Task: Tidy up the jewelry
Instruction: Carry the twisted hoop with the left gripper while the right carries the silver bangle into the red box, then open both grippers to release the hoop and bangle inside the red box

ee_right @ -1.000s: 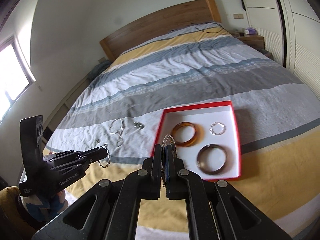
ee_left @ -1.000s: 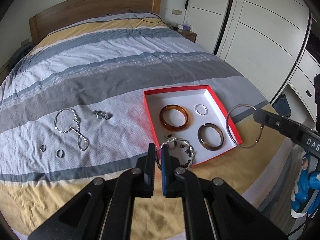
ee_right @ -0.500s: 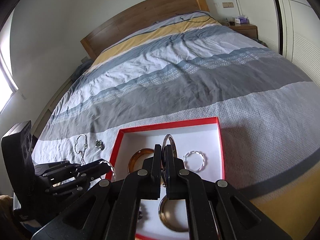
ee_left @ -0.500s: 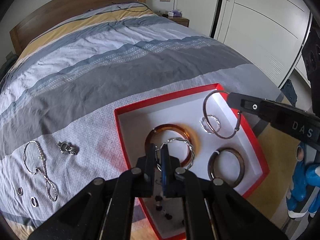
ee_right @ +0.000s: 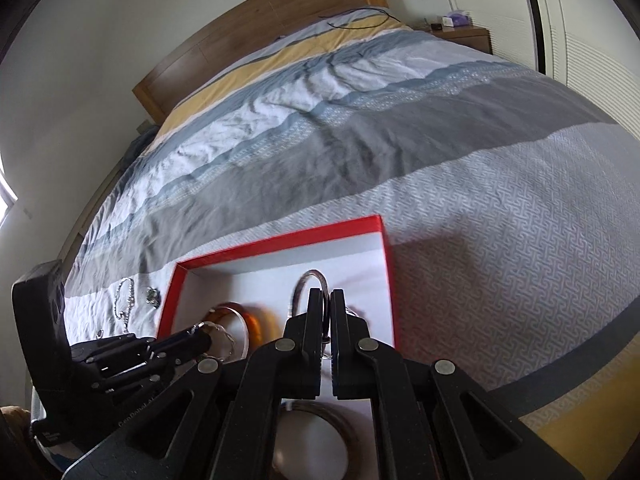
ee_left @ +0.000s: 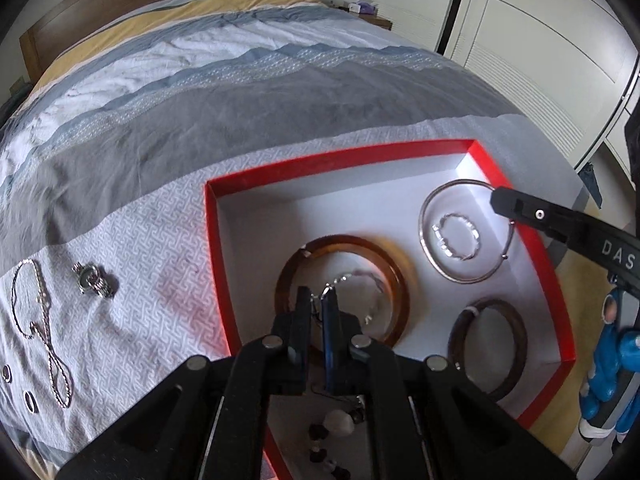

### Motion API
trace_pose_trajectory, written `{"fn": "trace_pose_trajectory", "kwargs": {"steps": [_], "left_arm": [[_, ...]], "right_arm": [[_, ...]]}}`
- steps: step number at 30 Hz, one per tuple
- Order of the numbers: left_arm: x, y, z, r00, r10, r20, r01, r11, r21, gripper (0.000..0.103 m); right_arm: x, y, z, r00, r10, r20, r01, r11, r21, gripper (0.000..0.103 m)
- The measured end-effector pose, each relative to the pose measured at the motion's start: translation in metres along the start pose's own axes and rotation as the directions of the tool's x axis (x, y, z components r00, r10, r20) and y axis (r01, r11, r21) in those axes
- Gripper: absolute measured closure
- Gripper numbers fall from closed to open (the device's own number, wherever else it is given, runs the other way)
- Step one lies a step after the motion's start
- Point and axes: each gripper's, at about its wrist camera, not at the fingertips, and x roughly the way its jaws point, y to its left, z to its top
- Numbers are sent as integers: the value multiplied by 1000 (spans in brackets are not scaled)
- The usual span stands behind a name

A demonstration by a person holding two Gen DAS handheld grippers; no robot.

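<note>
The left gripper sits low center in its own view, fingers pinched on a twisted silver bracelet that hangs right over the amber bangle inside the red box. Over on the right edge of that same frame, the right gripper pokes in with its tips clamped on a big thin silver hoop, which is down in the upper right corner of the box and circles a small sparkly bracelet lying on the white floor. Below that, lower right of the box, there's a dark brown bangle, and at the bottom center a bit of a beaded string peeks out under the claw. Left of the box, on the striped bedspread, a chunky silver ring-type piece sits mid-left, a silver chain necklace loops along the left edge, and two tiny rings are at lower left. Wardrobe doors fill the upper right.
</note>
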Motion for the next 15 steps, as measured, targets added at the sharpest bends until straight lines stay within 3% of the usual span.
{"fn": "trace_pose_trajectory", "kwargs": {"steps": [3,11,15], "left_arm": [[2,-1,-3,1000,17,9,-17,1000,10,98],[-3,4,-3,999,-31,21,32,999,-31,97],[-6,5,-3,998,-60,22,61,997,-41,89]], "right_arm": [[3,-2,-5,1000,-23,-12,23,1000,-13,99],[7,-1,-10,998,-66,-16,65,997,-52,99],[7,1,-11,996,-82,-22,80,994,-68,98]]}}
